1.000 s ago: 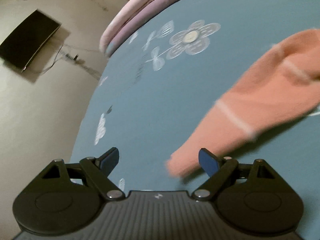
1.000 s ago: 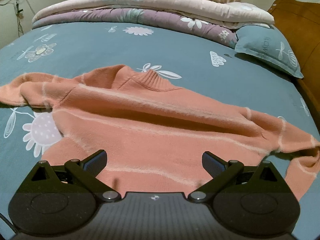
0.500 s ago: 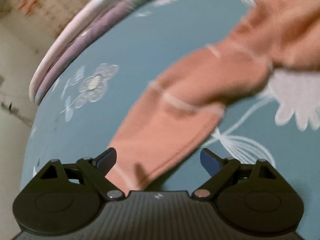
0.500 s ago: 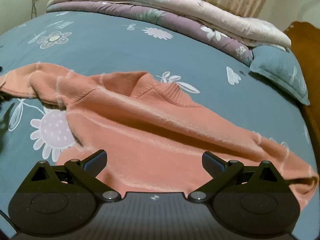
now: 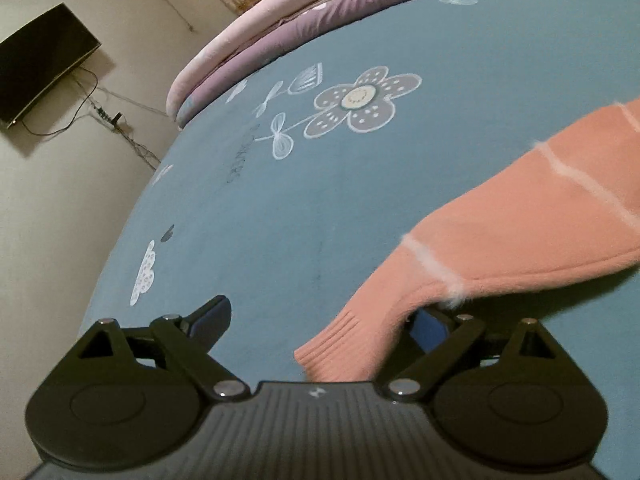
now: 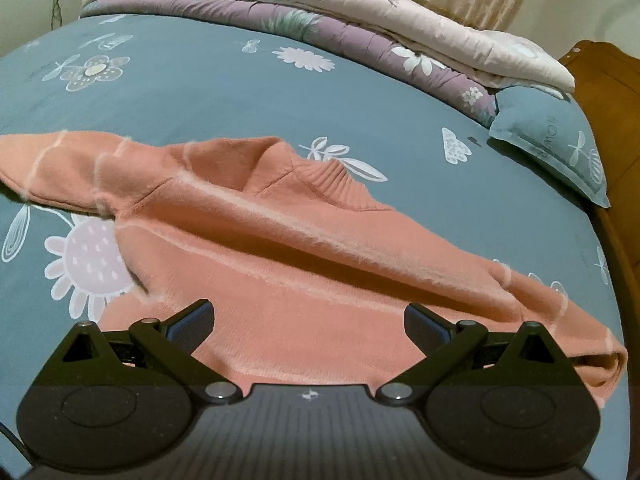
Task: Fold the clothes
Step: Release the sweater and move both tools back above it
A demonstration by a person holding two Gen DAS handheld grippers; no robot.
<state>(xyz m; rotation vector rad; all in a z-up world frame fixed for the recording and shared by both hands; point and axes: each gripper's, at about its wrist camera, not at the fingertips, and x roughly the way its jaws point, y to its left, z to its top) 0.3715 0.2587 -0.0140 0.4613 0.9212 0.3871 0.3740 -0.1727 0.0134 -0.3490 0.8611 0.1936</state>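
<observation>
Blue floral bed [image 6: 248, 100] carries the sweater [image 6: 304, 280]; left gripper [image 5: 320, 322] has swung back to its cuff [image 5: 344, 344], fingers open, like the right gripper [image 6: 308, 322].

Bed with a blue-grey flower-print sheet [image 6: 248, 112]. A salmon-pink sweater [image 6: 280, 280] with pale stripes lies rumpled at its centre, one sleeve [image 5: 500, 240] reaching toward 9 o'clock. Folded quilts [image 6: 360, 20], pink over purple, lie along the 12 o'clock edge, a matching pillow [image 6: 556, 144] at 2 o'clock.
</observation>
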